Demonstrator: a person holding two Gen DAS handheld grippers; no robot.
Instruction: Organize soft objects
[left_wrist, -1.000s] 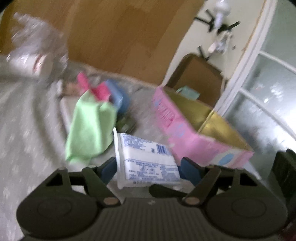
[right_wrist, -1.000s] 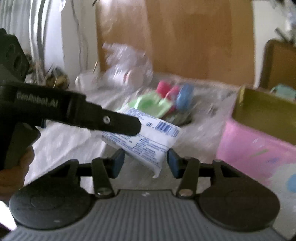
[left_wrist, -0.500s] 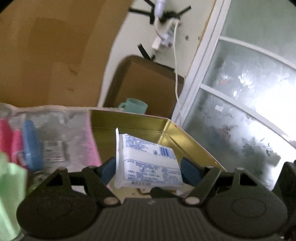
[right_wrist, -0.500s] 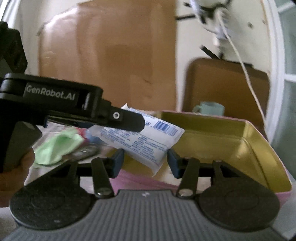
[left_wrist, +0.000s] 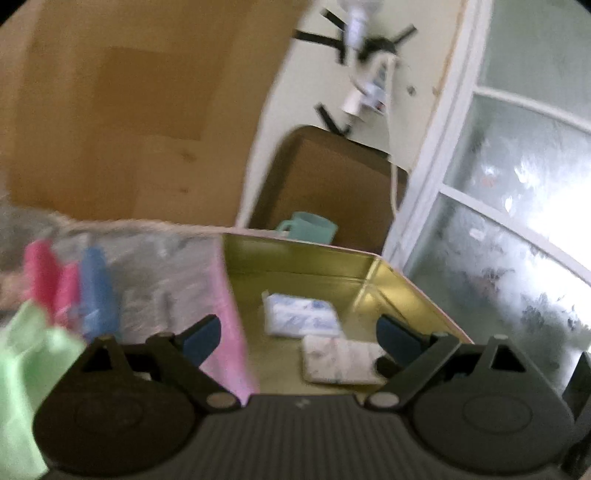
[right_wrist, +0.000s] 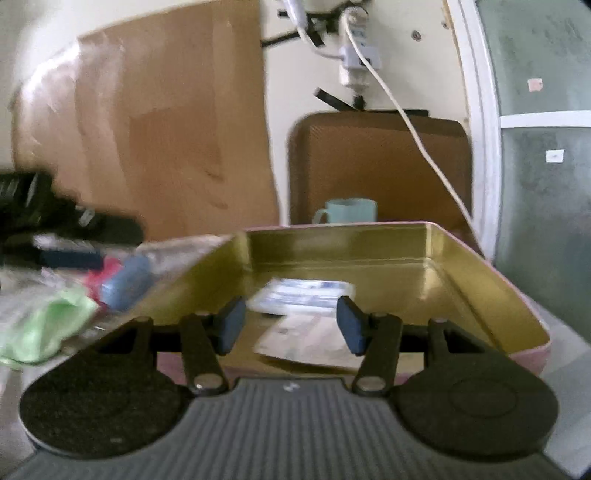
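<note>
- Your left gripper (left_wrist: 299, 332) is over the tin's near edge, jaws opening wide, nothing between them.
- Your right gripper (right_wrist: 291, 325) is also opening, jaws partly spread and empty.
- Pink tin (left_wrist: 229, 314) with gold inside sits right ahead of both.
- Green cloth (left_wrist: 26, 354) lies outside the tin, off to the left.
- Blue-printed tissue pack (left_wrist: 301, 314) lies flat on the tin floor.
- Second pale pack (left_wrist: 338, 356) lies just in front of it; touching or not, can't tell.
</note>
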